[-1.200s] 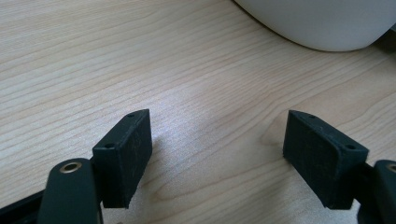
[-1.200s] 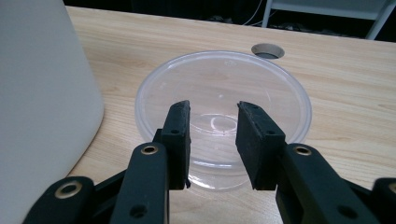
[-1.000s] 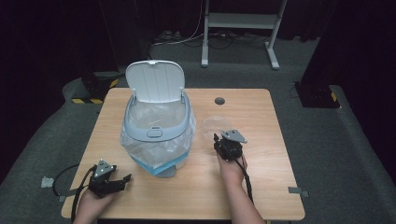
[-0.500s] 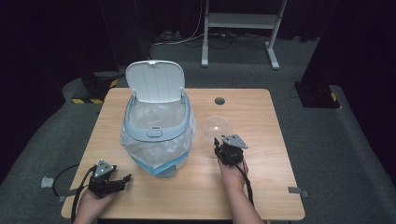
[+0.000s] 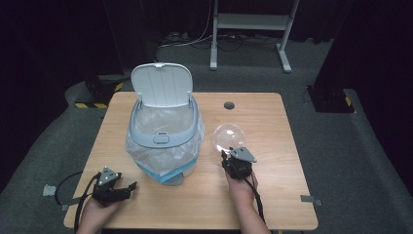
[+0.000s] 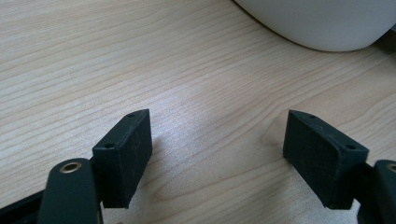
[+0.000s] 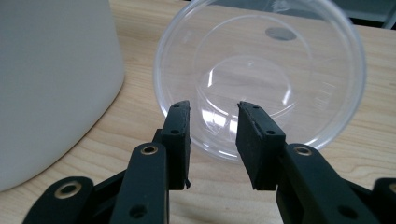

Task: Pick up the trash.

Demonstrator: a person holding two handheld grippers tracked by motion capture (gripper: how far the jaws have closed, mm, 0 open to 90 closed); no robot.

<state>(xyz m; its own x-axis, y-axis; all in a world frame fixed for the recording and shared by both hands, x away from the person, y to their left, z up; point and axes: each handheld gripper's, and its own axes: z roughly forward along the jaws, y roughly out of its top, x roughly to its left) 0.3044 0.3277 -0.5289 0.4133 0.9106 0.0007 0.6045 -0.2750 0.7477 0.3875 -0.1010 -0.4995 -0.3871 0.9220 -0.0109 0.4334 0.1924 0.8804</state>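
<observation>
A clear plastic bowl [image 5: 229,135] stands on the wooden table [image 5: 277,190], to the right of a white bin [image 5: 163,131]. The bin's lid [image 5: 161,85] is flipped up and a clear bag lines it. My right gripper [image 5: 226,154] sits just at the bowl's near side. In the right gripper view its jaws [image 7: 212,116] stand apart in front of the bowl [image 7: 280,70], whose near rim shows in the gap without the pads pressing on it. My left gripper [image 5: 130,185] rests at the front left of the table, its jaws [image 6: 217,149] wide apart over bare wood.
The bin's wall [image 7: 51,84] stands close on the left of the right gripper, and its base [image 6: 317,23] lies ahead of the left one. A dark cable hole [image 5: 229,105] sits in the tabletop behind the bowl. Beyond the table stands a metal frame [image 5: 253,29] on dark carpet.
The right gripper has slid a little toward the near edge of the table, its jaw gap unchanged. The left gripper has kept still.
</observation>
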